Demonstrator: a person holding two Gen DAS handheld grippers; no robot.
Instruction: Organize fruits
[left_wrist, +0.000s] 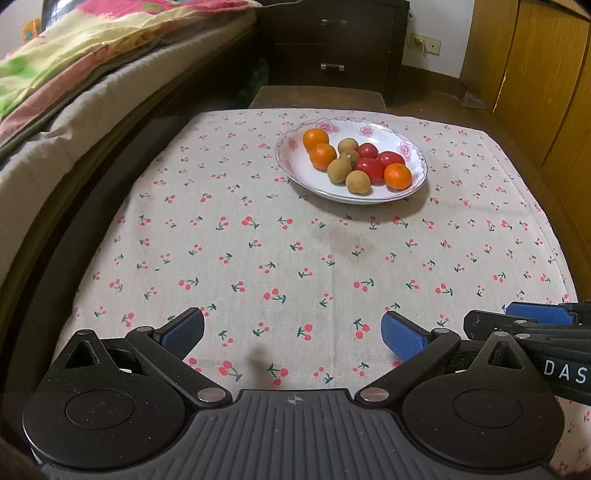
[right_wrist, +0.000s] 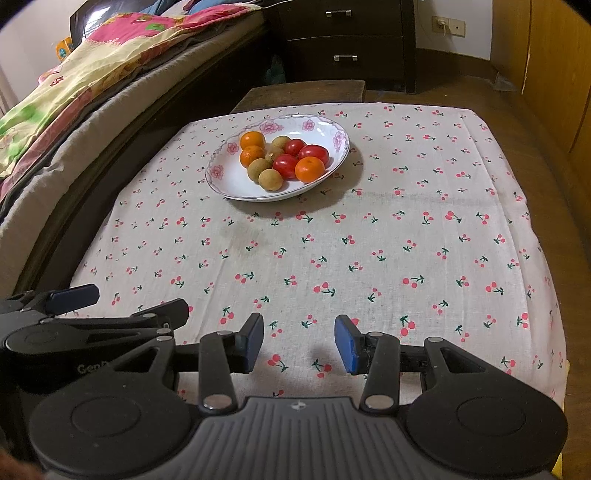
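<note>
- Bare cloth (left_wrist: 295, 251) from grippers to plate (left_wrist: 295, 170): open path.
- Fruit heaped in plate's middle and right; left of bowl bare.
- Bed (left_wrist: 55, 122) walls in left edge.
- Right of plate: open cloth.

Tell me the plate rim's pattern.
Pink flowers on the white plate rim, clearest in the right wrist view.

**Oranges, Reds and Tans on a Cherry-Print Cloth**

A white plate (left_wrist: 295, 168) rimmed with pink flowers carries bright orange tangerines (left_wrist: 316, 139), glossy red tomatoes (left_wrist: 369, 168) and tan-brown longans (left_wrist: 339, 170). The tablecloth (left_wrist: 258, 258) beneath is off-white, dotted with small red cherries on green stems. Black gripper frames end in blue pads (left_wrist: 402, 339). At left, a quilt (right_wrist: 110, 55) shows pink, yellow and green patches; the drawers (right_wrist: 343, 37) are dark brown.
</note>
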